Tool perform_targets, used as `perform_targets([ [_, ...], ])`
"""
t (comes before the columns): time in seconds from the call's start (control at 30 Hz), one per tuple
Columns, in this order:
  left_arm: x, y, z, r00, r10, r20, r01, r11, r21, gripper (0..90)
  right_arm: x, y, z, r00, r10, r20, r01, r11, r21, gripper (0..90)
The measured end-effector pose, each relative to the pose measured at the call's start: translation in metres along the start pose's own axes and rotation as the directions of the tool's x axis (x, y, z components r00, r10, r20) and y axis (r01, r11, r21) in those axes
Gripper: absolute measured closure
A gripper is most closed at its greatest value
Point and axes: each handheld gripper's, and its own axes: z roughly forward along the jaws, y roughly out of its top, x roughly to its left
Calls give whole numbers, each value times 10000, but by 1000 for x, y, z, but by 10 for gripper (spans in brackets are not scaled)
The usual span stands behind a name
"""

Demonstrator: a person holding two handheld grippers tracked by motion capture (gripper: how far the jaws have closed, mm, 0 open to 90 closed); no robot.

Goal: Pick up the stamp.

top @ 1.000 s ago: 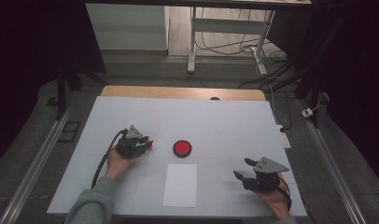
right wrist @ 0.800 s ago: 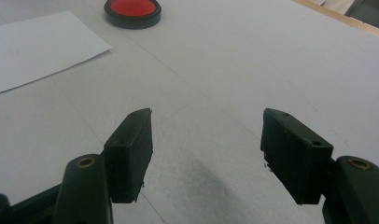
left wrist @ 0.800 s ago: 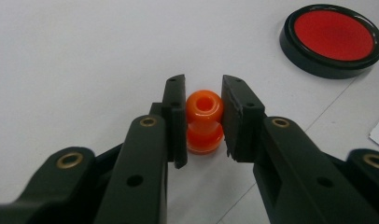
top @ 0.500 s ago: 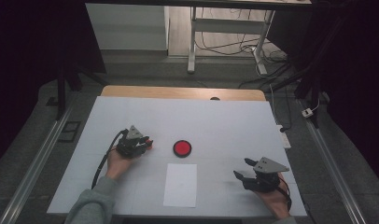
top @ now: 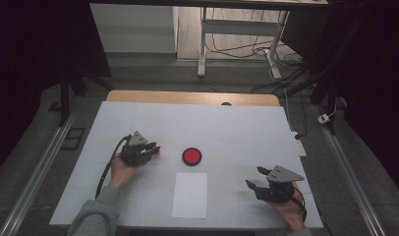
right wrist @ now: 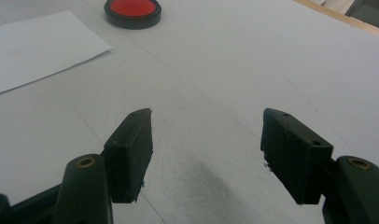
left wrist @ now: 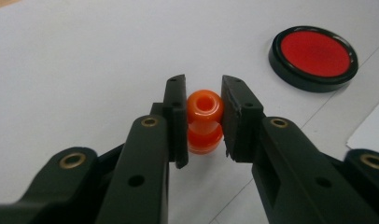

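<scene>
My left gripper point(top: 156, 147) lies low on the white tabletop point(top: 222, 125), left of centre, its tips pointing right. In the left gripper view its jaws point(left wrist: 204, 95) are shut on a small orange spool-shaped piece point(left wrist: 204, 116) that stands upright between the pads. A red disc with a black rim point(top: 191, 156) rests just right of it, a short gap away; the same red disc point(left wrist: 313, 52) sits beyond the jaws. My right gripper point(top: 253, 177) rests at the front right, open, and nothing is between its jaws point(right wrist: 207, 121).
A white sheet of paper point(top: 189, 194) lies flat at the front centre, between the two hands, below the red disc. A wooden strip point(top: 187, 97) borders the table's far edge. Beyond it stand desk legs and cables on the floor.
</scene>
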Motion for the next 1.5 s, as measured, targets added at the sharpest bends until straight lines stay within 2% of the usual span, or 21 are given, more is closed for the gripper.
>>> perform_targets([
  [0.27, 1, 2, -7, 9996, -176, 202, 181, 9994, -280, 726, 0, 0, 0, 10000, 44, 23, -44, 10000, -21, 335],
  [0.57, -3, 8, -19, 9993, -60, 362, 84, 9978, -658, 726, 0, 0, 0, 10000, 36, 37, -35, 10000, -82, 335],
  [0.73, -3, 11, -26, 9984, -188, 534, 236, 9956, -903, 726, 0, 1, 0, 10000, 35, 36, -35, 10000, -76, 335],
  [1.07, -4, 15, -33, 9970, -254, 733, 332, 9936, -1079, 726, 1, 1, 0, 10000, 40, 55, -39, 10000, -76, 336],
  [1.3, -10, 21, -41, 9955, -22, 945, 148, 9911, -1320, 726, 1, 0, 1, 10000, 38, 24, -38, 9999, -93, 336],
  [1.5, -13, 24, -43, 9928, 22, 1194, 144, 9903, -1381, 726, 1, 1, 0, 10000, 14, 27, -14, 10000, -87, 336],
])
